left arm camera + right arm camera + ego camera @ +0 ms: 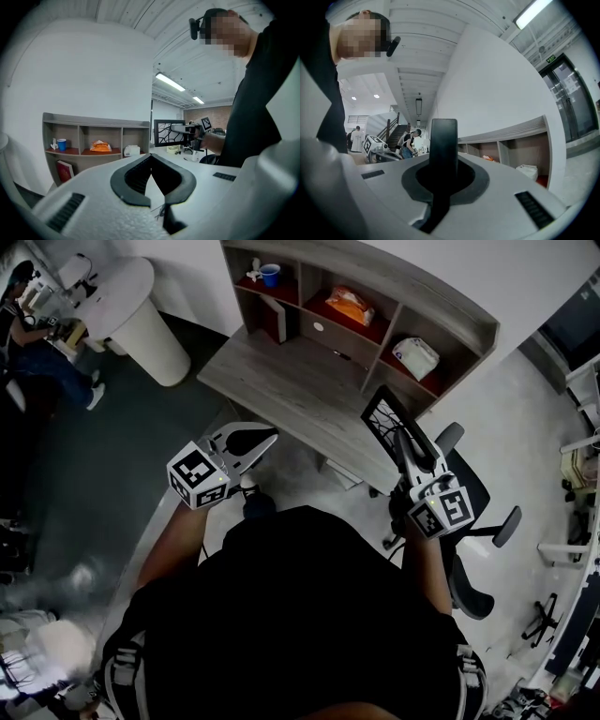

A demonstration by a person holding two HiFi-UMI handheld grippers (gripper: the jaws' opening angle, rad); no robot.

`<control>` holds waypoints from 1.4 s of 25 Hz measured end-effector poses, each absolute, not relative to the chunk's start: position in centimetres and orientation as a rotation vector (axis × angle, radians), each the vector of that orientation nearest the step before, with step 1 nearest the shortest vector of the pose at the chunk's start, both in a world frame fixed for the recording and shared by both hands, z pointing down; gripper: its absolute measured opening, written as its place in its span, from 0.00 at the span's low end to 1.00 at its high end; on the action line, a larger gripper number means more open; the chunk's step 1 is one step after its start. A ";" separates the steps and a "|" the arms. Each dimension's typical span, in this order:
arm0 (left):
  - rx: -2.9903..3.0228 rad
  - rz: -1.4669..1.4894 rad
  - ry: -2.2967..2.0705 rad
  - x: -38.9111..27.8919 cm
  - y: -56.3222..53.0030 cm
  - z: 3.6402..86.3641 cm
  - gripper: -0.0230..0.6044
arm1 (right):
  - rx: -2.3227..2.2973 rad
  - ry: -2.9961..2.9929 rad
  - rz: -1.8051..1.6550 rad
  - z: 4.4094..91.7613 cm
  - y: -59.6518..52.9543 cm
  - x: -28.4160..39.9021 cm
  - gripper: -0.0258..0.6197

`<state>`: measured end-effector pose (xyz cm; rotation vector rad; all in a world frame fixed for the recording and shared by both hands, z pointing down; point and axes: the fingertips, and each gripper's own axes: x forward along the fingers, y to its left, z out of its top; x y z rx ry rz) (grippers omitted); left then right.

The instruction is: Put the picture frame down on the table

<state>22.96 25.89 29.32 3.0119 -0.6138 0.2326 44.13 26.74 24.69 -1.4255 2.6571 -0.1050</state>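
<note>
Holds picture frame (386,416) upright, clamped in right gripper (404,439), 1 o'clock from torso, near table (281,381) edge. Carries left gripper (270,436) closed, empty, 11 o'clock.

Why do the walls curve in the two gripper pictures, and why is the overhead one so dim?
Left gripper view: wide-angle lens bows the wall, corners black. Right gripper view: same bending; picture frame silhouetted. Head view: dim, the person's torso nearly black.

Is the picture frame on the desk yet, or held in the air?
In the air: right hand-held gripper shut on the picture frame, off the desk.
</note>
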 end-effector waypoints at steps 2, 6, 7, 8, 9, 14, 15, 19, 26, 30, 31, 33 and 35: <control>3.022 0.238 -0.601 23.1 25.7 29.4 0.06 | -1.431 2.657 -0.099 24.7 26.7 44.0 0.07; 3.031 0.230 -0.598 22.8 25.0 28.9 0.06 | -1.420 2.666 -0.112 24.7 26.2 43.4 0.07; 3.028 0.226 -0.598 22.7 24.8 28.9 0.06 | -1.418 2.670 -0.114 24.8 26.0 43.3 0.07; 3.025 0.225 -0.598 22.5 24.5 29.0 0.06 | -1.418 2.674 -0.115 24.9 25.7 43.1 0.07; 3.021 0.228 -0.595 22.4 24.3 29.3 0.06 | -1.422 2.676 -0.114 25.0 25.5 43.0 0.07; 3.002 0.224 -0.594 21.0 23.0 29.7 0.06 | -1.454 2.686 -0.118 25.4 24.3 42.0 0.07; 3.000 0.218 -0.597 20.7 22.8 29.6 0.06 | -1.451 2.685 -0.122 25.4 23.9 41.6 0.07; 2.989 0.212 -0.604 19.5 21.4 29.9 0.06 | -1.464 2.659 -0.125 25.2 22.6 40.8 0.07; 2.967 0.208 -0.600 17.3 18.6 30.2 0.06 | -1.516 2.653 -0.130 25.5 19.6 39.6 0.07; 2.953 0.195 -0.598 15.9 16.3 30.7 0.06 | -1.526 2.669 -0.150 26.0 17.8 38.1 0.07; 2.951 0.196 -0.598 15.5 15.8 30.9 0.06 | -1.528 2.671 -0.151 26.1 17.4 37.7 0.07; 2.944 0.197 -0.605 14.7 14.5 31.3 0.06 | -1.534 2.669 -0.156 26.2 16.3 37.0 0.07; 2.933 0.187 -0.611 13.8 13.3 31.6 0.06 | -1.539 2.671 -0.167 26.3 15.2 36.1 0.07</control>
